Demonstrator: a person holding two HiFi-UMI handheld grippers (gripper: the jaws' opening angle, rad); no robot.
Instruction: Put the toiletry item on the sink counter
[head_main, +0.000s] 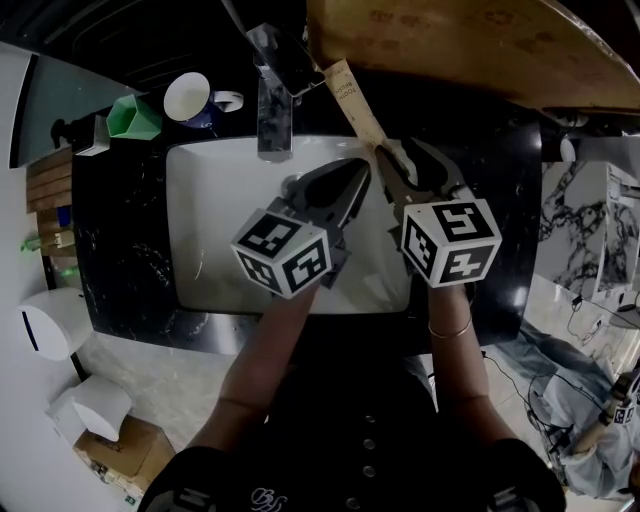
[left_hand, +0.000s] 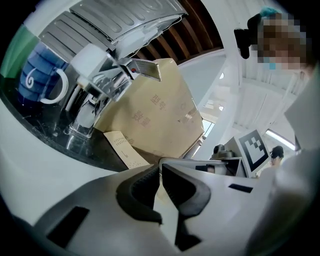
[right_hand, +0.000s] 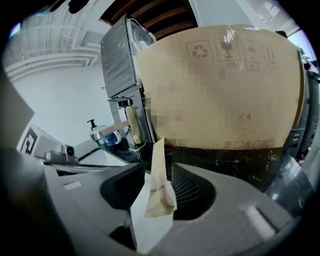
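Right gripper (right_hand: 157, 175) with jaws apart, paper packet (head_main: 355, 100) loose between them, far end on the black counter (head_main: 500, 200) right of the tap (head_main: 275, 100). Left gripper (left_hand: 161, 172) closed, empty. Might slip into the sink (head_main: 220, 230) if bumped.

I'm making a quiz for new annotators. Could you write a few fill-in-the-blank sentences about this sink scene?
1. The right gripper has its jaws ___, with the paper packet between them, not pinched.
2. The left gripper holds nothing; its jaws are ___.
3. In the head view, the mug stands to the ___ of the faucet.
4. The sink is ___ in colour; the counter around it is black.

Missing words: open; shut; left; white.
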